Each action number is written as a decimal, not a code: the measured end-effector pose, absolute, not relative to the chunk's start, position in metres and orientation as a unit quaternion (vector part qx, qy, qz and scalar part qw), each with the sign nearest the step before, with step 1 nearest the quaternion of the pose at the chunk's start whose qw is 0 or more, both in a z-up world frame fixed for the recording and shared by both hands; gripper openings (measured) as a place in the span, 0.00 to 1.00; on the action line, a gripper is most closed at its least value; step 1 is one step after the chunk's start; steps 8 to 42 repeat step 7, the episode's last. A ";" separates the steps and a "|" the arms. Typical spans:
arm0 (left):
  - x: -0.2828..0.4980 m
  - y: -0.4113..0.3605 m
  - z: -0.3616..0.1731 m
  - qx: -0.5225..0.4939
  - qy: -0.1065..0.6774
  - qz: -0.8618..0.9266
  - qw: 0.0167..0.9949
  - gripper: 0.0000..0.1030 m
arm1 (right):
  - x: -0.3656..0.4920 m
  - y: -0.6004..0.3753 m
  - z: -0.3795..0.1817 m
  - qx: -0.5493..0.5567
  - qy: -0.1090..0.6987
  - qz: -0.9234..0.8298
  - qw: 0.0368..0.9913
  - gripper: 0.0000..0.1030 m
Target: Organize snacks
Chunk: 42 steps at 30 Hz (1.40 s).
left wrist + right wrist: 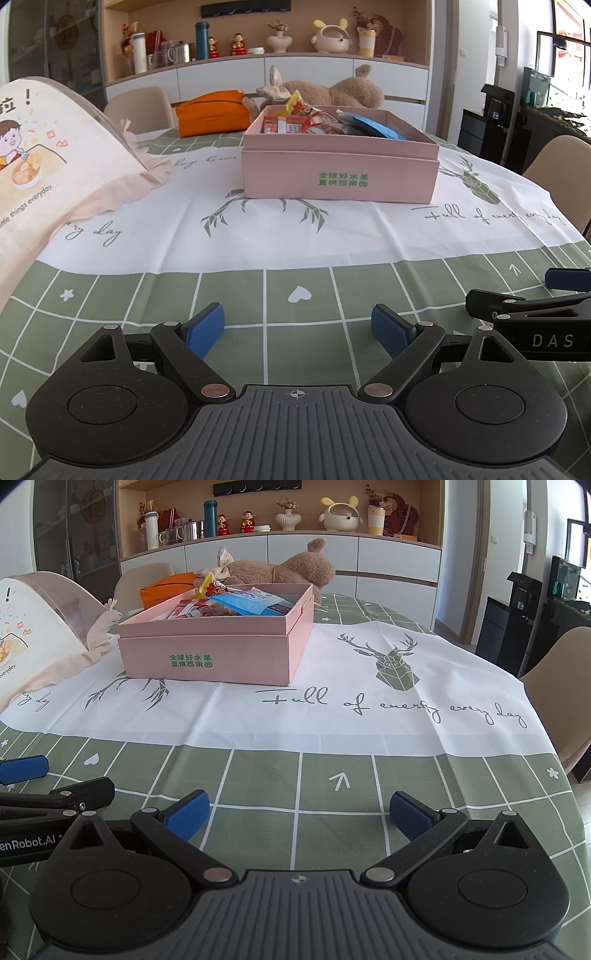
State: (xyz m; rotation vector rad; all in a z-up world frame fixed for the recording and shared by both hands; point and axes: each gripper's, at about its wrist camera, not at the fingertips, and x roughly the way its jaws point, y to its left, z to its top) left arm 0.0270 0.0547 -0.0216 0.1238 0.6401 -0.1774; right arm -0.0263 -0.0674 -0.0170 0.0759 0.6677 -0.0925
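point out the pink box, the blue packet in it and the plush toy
pink box (340, 177), left wrist view, front wall
blue packet (246, 604), right wrist view, its middle
plush toy (295, 568), right wrist view, its body

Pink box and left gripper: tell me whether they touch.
Apart. The left wrist view shows bare tablecloth between the open left gripper and the pink box.

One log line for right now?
left gripper: open, empty | right gripper: open, empty | snacks: in pink box | table: none loose
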 end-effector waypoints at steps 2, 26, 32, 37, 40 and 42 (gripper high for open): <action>0.027 0.055 -0.022 0.061 0.314 -0.087 0.943 0.89 | -0.026 -0.067 -0.017 0.037 0.327 -0.045 0.943 1.00; 0.027 0.055 -0.021 0.061 0.314 -0.088 0.943 0.89 | -0.026 -0.067 -0.017 0.037 0.327 -0.045 0.943 1.00; 0.027 0.055 -0.021 0.061 0.314 -0.088 0.943 0.89 | -0.026 -0.067 -0.017 0.037 0.327 -0.045 0.943 1.00; 0.027 0.055 -0.021 0.061 0.314 -0.088 0.943 0.89 | -0.026 -0.067 -0.017 0.037 0.327 -0.045 0.943 1.00; 0.027 0.055 -0.021 0.061 0.314 -0.088 0.943 0.89 | -0.026 -0.067 -0.017 0.037 0.327 -0.045 0.943 1.00; 0.027 0.055 -0.021 0.061 0.314 -0.088 0.943 0.89 | -0.026 -0.067 -0.017 0.037 0.327 -0.045 0.943 1.00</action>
